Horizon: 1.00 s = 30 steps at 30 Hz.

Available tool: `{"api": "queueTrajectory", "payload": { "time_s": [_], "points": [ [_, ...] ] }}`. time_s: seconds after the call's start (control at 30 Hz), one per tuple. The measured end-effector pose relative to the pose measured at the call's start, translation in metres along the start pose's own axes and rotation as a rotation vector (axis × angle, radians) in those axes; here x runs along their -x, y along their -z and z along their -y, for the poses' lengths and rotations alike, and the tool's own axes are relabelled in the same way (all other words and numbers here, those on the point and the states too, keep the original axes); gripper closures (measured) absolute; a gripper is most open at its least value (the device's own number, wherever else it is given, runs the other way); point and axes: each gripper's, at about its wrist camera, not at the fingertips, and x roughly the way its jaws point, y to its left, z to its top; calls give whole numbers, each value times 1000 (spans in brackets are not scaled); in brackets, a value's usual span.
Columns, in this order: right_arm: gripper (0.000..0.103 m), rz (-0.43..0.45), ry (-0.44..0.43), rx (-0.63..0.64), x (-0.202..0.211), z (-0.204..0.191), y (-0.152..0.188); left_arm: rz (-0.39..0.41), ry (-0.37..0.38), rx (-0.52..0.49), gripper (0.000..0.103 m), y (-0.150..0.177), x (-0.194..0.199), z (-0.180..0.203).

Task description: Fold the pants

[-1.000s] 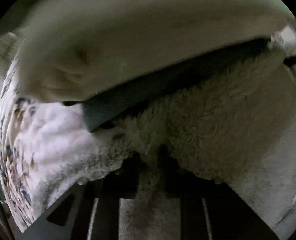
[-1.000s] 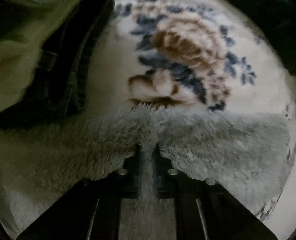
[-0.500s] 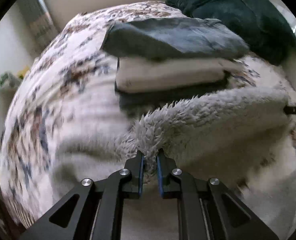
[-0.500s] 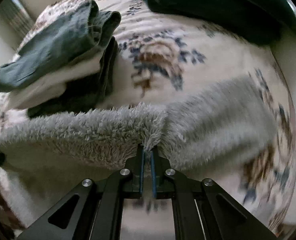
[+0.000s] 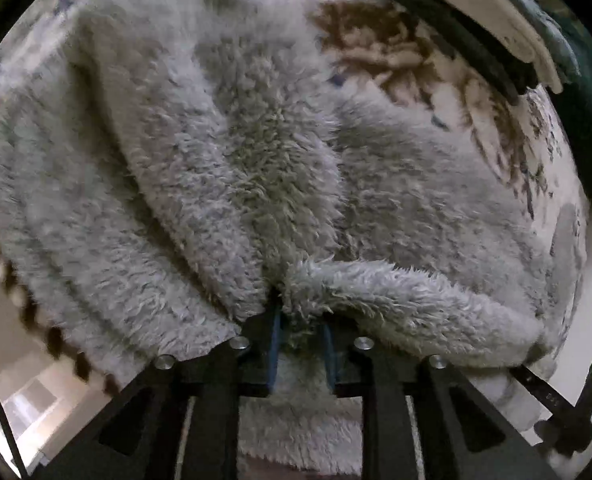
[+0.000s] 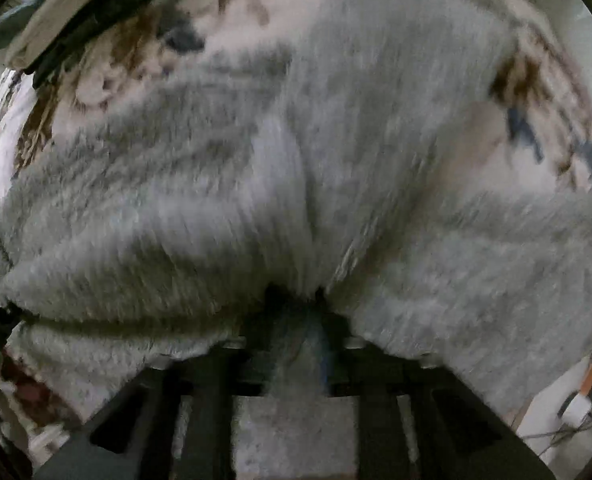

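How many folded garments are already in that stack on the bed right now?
3 visible: a dark bottom garment, a cream one above it, a teal one on top. The stack runs out of view, so more may be hidden.

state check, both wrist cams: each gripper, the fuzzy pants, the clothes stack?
left gripper: shut on the fleece edge.
right gripper: blurred, fleece bunched between the fingers, seems clamped.
grey fleece pants: draped and creased over the floral bedspread, held at the near edge.
stack of folded clothes: folded, at frame edge, beyond the pants.
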Motion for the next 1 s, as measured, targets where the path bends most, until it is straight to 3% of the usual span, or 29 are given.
{"api": "queueTrajectory", "payload": {
  "time_s": [0.03,0.07,0.1,0.17,0.23,0.33,0.4,0.53,0.6,0.63,0.67,0.83,0.93,1.0],
  "points": [
    [13,-5,-20,-5,2,3,1,5,13,-10,54,4,6,3],
    [8,0,-49,-10,8,5,1,7,33,-14,14,10,14,7],
    [8,23,-78,-10,19,7,1,18,40,-12,0,16,23,10],
    [8,66,-96,-1,45,10,-5,43,46,-4,0,27,41,14],
    [8,105,-99,-14,65,15,-21,78,-10,-11,0,33,58,19],
    [8,152,-43,-71,80,21,-75,142,-113,-35,0,14,70,25],
    [8,176,-39,-127,77,22,-130,170,-169,-44,0,-7,68,19],
    [9,44,73,-151,22,14,-218,130,-242,36,0,-54,49,13],
    [40,-58,185,-141,-9,16,-236,103,-236,66,0,-70,42,11],
    [77,-66,216,-158,-12,22,-235,106,-238,77,0,-77,40,11],
    [87,-44,225,-190,-8,32,-230,113,-241,83,0,-86,38,11],
    [92,160,116,-338,55,78,-163,142,-319,29,0,-109,34,10],
    [92,248,72,-428,92,100,-104,113,-359,37,0,-125,18,-2],
    [92,280,46,-499,102,111,-58,70,-339,64,1,-137,3,-15]
  ]
}}
